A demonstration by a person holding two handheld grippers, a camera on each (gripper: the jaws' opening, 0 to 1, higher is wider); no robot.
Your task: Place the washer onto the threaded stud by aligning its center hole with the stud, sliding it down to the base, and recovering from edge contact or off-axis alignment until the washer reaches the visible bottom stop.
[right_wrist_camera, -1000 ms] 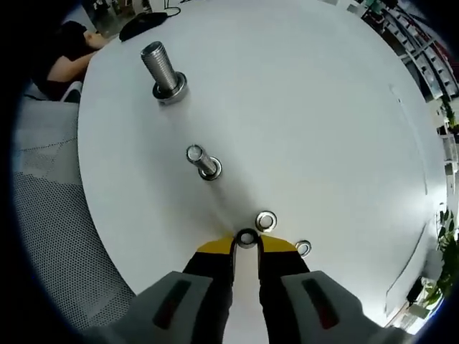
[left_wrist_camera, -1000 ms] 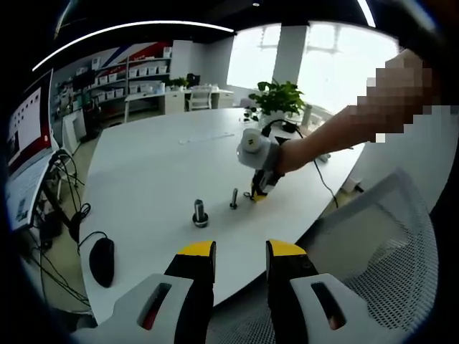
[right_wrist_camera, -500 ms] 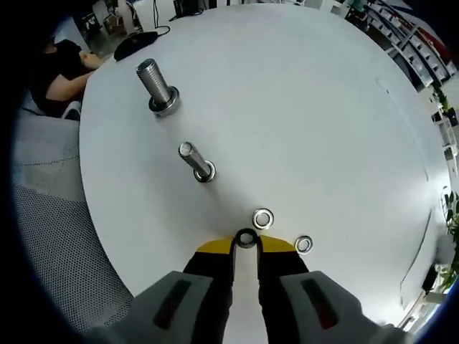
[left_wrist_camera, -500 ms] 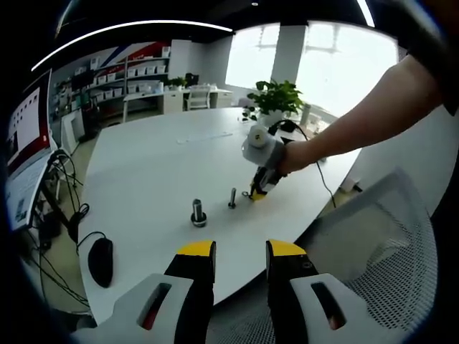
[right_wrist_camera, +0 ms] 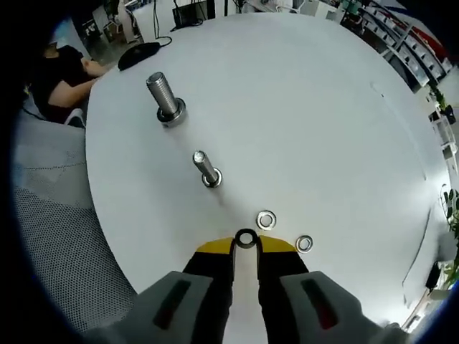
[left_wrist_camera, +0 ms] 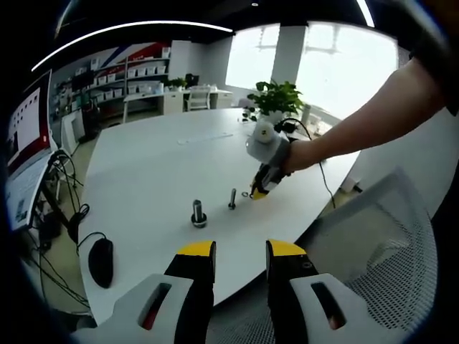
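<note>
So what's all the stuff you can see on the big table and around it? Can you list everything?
Table: one, white, round, under everything.
Big threaded stud: one, silver, standing upright on the table, far from the right gripper.
Thin stud: one, silver, upright, between the big stud and the washers.
Loose washers: two, silver, flat on the table, one just ahead of the right gripper, one beside it.
Held washer: one, dark-looking, pinched at the right gripper's tips.
Mouse: one, black, near the table edge.
Plant: one, green, at the far side.
Chair: one, white mesh, beside the table.
Left gripper: yellow-tipped, slightly apart, holding nothing.
Right gripper: yellow-tipped, shut on the washer.
</note>
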